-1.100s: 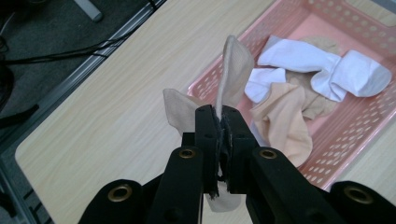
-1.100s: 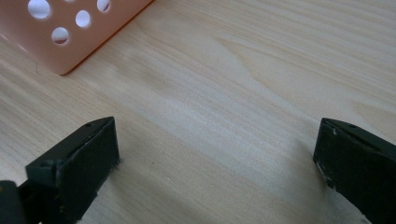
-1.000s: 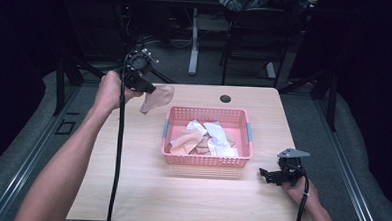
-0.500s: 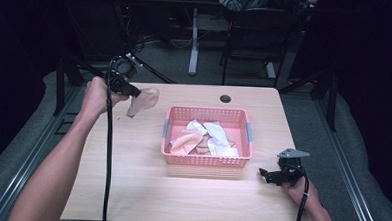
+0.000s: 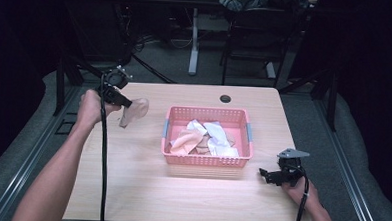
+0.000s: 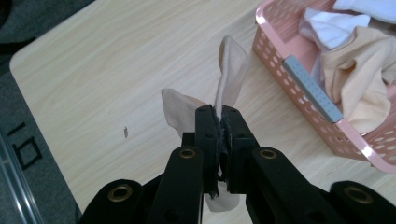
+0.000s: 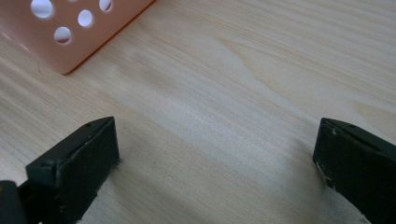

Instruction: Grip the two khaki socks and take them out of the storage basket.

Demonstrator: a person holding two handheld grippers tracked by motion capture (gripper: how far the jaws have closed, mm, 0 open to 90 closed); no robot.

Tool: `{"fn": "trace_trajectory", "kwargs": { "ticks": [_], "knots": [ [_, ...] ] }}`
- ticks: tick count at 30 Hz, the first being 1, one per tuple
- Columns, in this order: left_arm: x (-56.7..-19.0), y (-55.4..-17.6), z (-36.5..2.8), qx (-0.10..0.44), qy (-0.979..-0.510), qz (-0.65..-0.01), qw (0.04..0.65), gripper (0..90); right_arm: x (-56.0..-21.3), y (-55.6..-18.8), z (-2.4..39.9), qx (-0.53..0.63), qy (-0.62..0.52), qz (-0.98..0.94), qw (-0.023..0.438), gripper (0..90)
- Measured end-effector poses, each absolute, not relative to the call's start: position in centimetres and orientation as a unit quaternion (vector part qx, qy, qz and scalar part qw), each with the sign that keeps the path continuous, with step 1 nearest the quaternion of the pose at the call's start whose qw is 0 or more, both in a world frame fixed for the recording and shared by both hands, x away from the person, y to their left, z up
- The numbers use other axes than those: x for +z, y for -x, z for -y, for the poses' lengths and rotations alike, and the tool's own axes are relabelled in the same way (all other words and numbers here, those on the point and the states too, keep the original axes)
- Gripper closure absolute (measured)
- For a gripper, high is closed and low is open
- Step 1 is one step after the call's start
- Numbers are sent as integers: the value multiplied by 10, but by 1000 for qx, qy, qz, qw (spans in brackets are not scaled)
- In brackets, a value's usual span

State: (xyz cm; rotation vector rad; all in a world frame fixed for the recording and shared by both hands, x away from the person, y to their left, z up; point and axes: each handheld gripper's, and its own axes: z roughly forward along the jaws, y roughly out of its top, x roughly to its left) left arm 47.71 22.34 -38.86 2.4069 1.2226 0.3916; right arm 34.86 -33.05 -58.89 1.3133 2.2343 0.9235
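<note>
Left hand-held gripper [image 6: 219, 122] clenched on thin beige sock [image 6: 229, 65] edge, could slip out before reaching the surface [image 5: 146, 183]; right hand-held gripper [image 7: 215, 158] released, idle

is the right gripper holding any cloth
No, the right gripper has its jaws wide apart over bare table, with nothing between them.

Basket [image 6: 327, 100] was cut off at the frame's right edge; cloth [image 6: 229, 65] lower end sat hidden behind the jaws; small table mark [image 6: 125, 132] was unreadable.
</note>
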Motion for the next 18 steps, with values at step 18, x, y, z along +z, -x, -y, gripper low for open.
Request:
{"fn": "trace_trajectory", "kwargs": {
  "ticks": [18],
  "knots": [
    [-463,-484,-239,81,-858,-476,176,863,-589,-349,330,331,-468,-796,192,0]
  ]
}}
